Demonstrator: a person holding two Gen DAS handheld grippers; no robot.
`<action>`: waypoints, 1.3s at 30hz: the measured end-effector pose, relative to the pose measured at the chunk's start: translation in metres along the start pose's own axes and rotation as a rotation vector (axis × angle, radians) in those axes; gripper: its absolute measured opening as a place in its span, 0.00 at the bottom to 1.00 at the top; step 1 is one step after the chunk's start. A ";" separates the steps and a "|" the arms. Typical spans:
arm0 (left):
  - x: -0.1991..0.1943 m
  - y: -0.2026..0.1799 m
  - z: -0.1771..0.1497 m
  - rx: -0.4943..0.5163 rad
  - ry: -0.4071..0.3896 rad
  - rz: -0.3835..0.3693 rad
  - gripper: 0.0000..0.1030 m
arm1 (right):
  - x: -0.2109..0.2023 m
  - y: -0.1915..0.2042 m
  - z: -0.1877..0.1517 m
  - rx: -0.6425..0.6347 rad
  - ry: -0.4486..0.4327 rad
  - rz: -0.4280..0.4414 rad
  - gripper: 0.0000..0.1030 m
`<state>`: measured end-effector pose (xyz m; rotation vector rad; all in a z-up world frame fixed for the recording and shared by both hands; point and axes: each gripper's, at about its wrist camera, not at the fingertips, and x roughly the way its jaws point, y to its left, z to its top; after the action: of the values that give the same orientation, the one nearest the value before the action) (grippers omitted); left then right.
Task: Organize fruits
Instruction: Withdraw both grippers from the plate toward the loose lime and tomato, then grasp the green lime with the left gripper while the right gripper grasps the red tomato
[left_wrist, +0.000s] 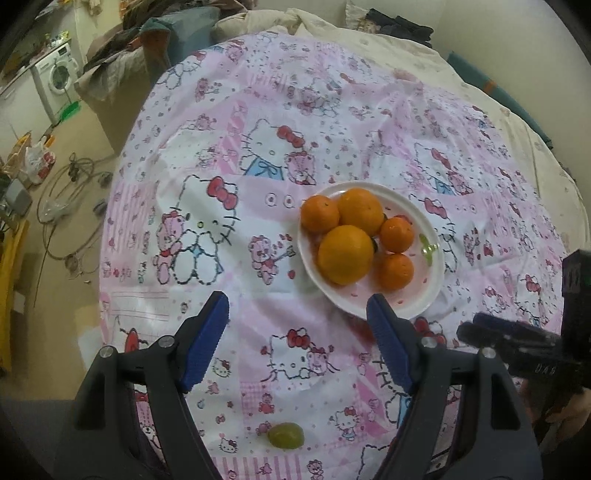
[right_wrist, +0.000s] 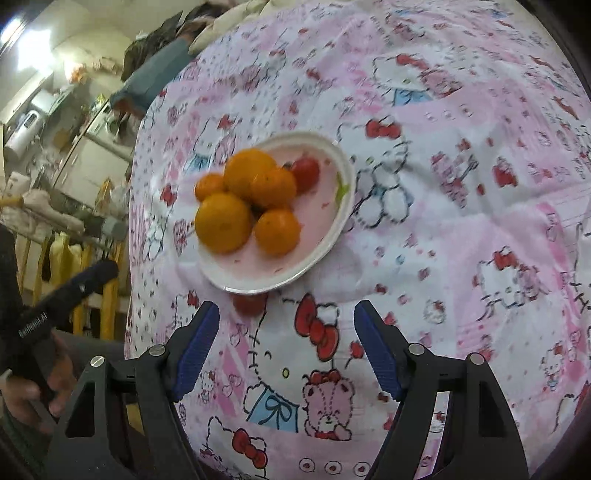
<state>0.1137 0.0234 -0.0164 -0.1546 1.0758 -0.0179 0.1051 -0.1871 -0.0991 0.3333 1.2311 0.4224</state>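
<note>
A white plate (left_wrist: 424, 295) on the cartoon-cat cloth holds several oranges (left_wrist: 345, 254), two large and three small. In the right wrist view the same plate (right_wrist: 317, 225) also carries a red cherry tomato (right_wrist: 306, 173), and a second red tomato (right_wrist: 250, 304) lies on the cloth just outside the near rim. A green grape (left_wrist: 286, 435) rests on the cloth below my left gripper (left_wrist: 295, 301), which stands open and empty just short of the plate. My right gripper (right_wrist: 287, 308) is open too, with nothing between its blue pads, near the loose tomato.
The pink patterned cloth (left_wrist: 221, 155) covers a round table. The other gripper shows at each view's edge (left_wrist: 509, 343) (right_wrist: 74, 291), with a hand (right_wrist: 33, 398) on it. Left of the table are floor cables (left_wrist: 70, 206), a washing machine (left_wrist: 55, 77) and clutter.
</note>
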 end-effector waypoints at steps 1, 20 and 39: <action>0.001 0.002 0.000 -0.007 0.002 0.007 0.72 | 0.003 0.000 -0.001 0.002 0.009 0.000 0.76; 0.010 0.031 -0.001 -0.089 0.046 0.016 0.72 | 0.085 0.053 -0.008 -0.264 0.130 -0.119 0.61; 0.020 0.035 -0.063 0.060 0.194 0.023 0.72 | 0.072 0.066 -0.018 -0.299 0.119 -0.060 0.31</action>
<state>0.0662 0.0489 -0.0683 -0.0875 1.2697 -0.0457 0.0991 -0.0940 -0.1331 0.0153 1.2691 0.5729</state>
